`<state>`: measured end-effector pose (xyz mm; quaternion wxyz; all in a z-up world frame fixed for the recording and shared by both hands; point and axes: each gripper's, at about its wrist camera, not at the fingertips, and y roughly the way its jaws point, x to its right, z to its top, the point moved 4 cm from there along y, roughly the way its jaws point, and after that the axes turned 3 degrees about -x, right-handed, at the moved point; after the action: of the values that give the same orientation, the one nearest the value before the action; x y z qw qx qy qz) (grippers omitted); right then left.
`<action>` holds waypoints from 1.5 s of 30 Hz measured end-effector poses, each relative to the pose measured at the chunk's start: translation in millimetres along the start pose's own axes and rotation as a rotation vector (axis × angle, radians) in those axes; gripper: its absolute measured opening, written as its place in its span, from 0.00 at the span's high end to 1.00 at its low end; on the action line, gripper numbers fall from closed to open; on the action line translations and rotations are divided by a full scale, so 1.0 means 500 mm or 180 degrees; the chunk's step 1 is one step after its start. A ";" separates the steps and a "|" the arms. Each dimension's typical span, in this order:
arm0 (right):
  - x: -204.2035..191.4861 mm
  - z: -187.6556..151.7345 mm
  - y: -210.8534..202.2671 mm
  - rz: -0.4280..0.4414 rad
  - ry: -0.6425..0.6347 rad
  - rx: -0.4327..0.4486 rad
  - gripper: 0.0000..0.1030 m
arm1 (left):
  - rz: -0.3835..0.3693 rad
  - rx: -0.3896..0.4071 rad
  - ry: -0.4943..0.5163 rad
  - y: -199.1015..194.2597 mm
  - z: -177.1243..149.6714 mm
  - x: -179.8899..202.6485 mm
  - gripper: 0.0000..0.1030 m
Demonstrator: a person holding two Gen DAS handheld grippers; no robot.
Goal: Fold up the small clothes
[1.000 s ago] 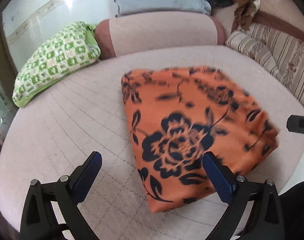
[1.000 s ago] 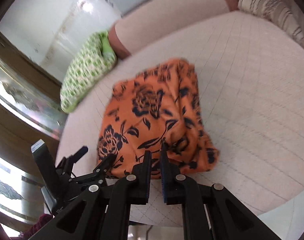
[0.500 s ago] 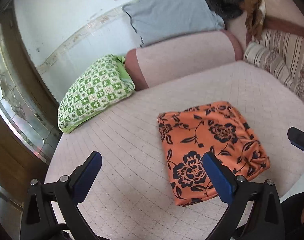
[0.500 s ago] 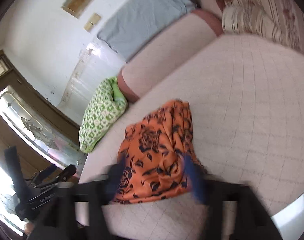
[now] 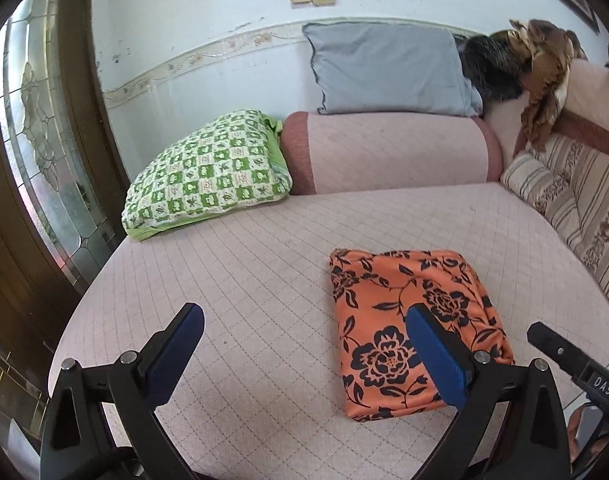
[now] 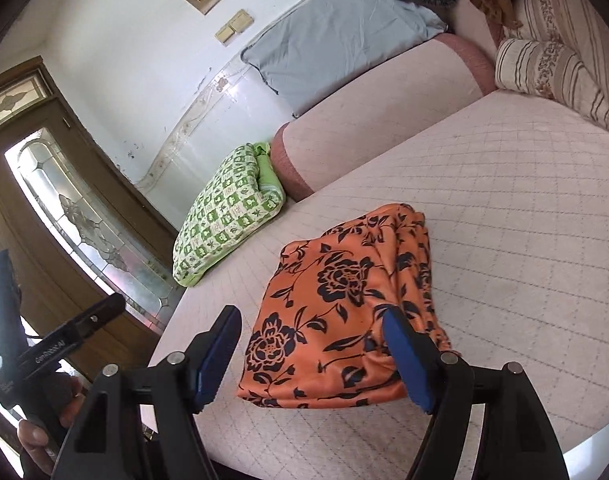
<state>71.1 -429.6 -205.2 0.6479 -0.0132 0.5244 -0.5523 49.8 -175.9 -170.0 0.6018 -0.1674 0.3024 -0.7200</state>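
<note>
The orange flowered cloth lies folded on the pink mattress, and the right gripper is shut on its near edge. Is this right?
Not quite. In the right wrist view the right gripper is open, holding nothing. The orange flowered cloth does lie folded on the pink mattress.

The folded orange cloth (image 5: 412,328) lies alone on the quilted mattress (image 5: 264,280), bare quilt on every side. Beyond it, well apart, the green checked pillow (image 5: 208,172), bolster (image 5: 388,152) and striped cushion (image 5: 544,192) block the far edges.
</note>
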 end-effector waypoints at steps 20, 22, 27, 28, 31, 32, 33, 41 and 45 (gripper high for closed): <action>-0.012 -0.008 0.002 -0.0116 -0.0112 0.0016 0.26 | 0.0021 0.0003 -0.0081 -0.001 -0.016 -0.025 0.02; -0.013 -0.008 0.001 -0.0130 -0.0139 0.0022 0.26 | 0.0026 0.0008 -0.0081 -0.002 -0.017 -0.027 0.02; -0.020 -0.011 0.001 -0.0164 -0.0215 0.0019 0.26 | 0.0047 -0.0002 -0.0105 0.002 -0.021 -0.034 0.02; -0.021 -0.012 0.000 -0.0169 -0.0226 0.0022 0.26 | 0.0056 -0.0002 -0.0110 0.003 -0.021 -0.036 0.02; -0.021 -0.011 -0.002 -0.0180 -0.0230 0.0023 0.26 | 0.0080 0.0007 -0.0122 0.006 -0.024 -0.040 0.02; -0.020 -0.011 -0.002 -0.0185 -0.0223 0.0026 0.26 | 0.0085 0.0006 -0.0124 0.007 -0.025 -0.042 0.02; -0.018 -0.010 -0.002 -0.0185 -0.0220 0.0028 0.26 | 0.0093 0.0004 -0.0131 0.009 -0.026 -0.043 0.02; -0.017 -0.009 -0.001 -0.0201 -0.0238 0.0022 0.26 | 0.0140 -0.0029 -0.0189 0.021 -0.033 -0.058 0.02; -0.016 -0.009 0.000 -0.0210 -0.0234 0.0017 0.26 | 0.0140 -0.0054 -0.0227 0.028 -0.037 -0.065 0.02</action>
<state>69.2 -421.1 -201.7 0.6482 -0.0490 0.4981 -0.5739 56.4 -141.3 -188.9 0.6265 -0.1914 0.2905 -0.6975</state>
